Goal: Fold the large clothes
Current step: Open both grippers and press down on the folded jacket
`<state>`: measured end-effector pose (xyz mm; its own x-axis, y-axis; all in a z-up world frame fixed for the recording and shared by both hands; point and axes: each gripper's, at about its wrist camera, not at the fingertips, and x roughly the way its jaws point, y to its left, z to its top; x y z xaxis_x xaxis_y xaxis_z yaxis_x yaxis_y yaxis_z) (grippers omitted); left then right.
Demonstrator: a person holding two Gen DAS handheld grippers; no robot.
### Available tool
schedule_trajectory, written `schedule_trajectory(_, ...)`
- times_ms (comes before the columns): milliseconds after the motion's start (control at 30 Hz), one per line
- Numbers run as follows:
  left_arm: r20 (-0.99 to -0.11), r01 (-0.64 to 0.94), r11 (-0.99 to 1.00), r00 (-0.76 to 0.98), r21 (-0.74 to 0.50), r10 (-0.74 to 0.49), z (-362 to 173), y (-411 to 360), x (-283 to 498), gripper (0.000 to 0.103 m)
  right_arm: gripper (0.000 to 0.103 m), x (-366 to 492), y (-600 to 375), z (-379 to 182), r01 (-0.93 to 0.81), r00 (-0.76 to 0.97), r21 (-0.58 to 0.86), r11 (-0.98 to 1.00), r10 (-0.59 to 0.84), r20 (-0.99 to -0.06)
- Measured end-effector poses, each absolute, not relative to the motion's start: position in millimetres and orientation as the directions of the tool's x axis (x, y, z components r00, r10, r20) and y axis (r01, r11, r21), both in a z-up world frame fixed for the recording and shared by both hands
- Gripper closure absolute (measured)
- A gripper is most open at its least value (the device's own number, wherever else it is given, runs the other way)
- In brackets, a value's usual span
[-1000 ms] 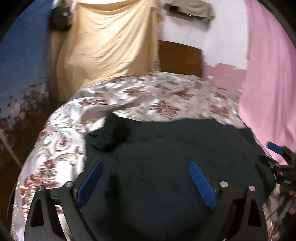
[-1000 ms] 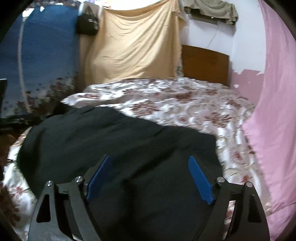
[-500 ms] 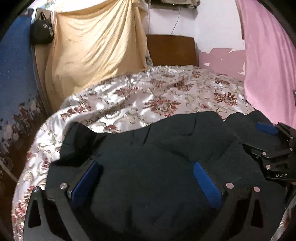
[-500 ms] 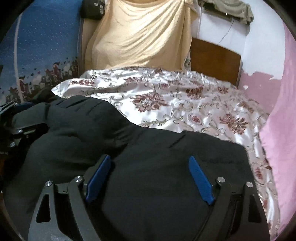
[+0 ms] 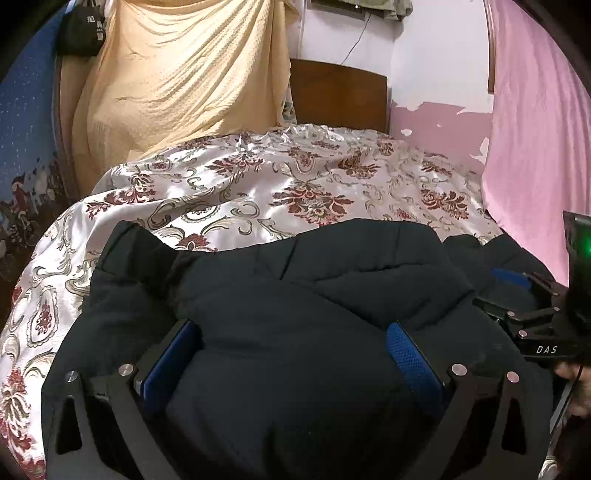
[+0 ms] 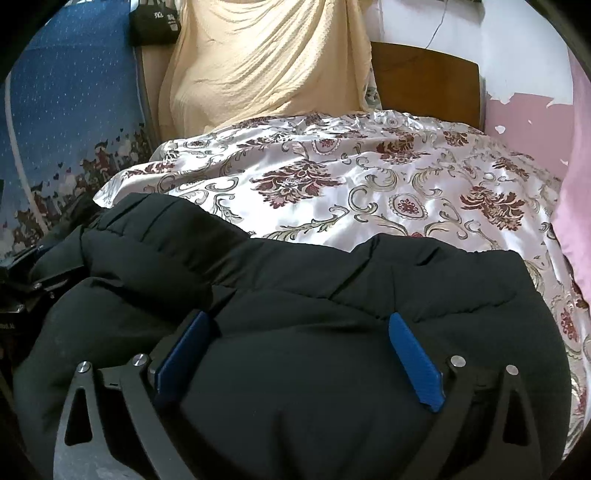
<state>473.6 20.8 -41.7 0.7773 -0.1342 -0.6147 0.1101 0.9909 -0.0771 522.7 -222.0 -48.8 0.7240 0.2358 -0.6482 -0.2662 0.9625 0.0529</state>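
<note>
A large black padded garment (image 5: 314,295) lies bunched on the near part of a bed with a floral satin cover (image 5: 295,184); it also fills the lower right wrist view (image 6: 332,288). My left gripper (image 5: 291,332) is open, its blue pads (image 5: 406,350) wide apart with black fabric bulging between them. My right gripper (image 6: 299,325) is open too, its blue pads (image 6: 410,354) wide apart over the garment. The right gripper also shows at the right edge of the left wrist view (image 5: 535,321). The left gripper's black frame shows at the left edge of the right wrist view (image 6: 22,299).
A wooden headboard (image 5: 340,96) stands at the far end of the bed. A yellow cloth (image 5: 177,74) hangs behind it at the left, beside a blue patterned curtain (image 6: 74,110) and a black bag (image 6: 155,18). A pink curtain (image 5: 535,129) hangs along the right side.
Both grippers have moved forward and closer together over the bed. The garment's near edge has come up and bunched into a thicker pile with a fold across it. Both jaws stay wide apart.
</note>
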Motion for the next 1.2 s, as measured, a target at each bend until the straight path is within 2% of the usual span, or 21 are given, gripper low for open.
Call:
schedule_trajectory(200, -0.587, 0.114, 0.989, 0.796, -0.095, -0.148, -43.0, 22.5, 473.6, 0.0, 0.006, 519.9, -227.0, -55.5, -0.265, 0.737, 0.091, 0.96, 0.263, -0.623)
schedule_trajectory(1200, -0.577, 0.119, 0.985, 0.799, -0.121, -0.168, -46.2, 25.0, 475.2, 0.0, 0.005, 519.4, -232.0, -63.7, -0.266, 0.741, 0.136, 0.954, 0.293, -0.604)
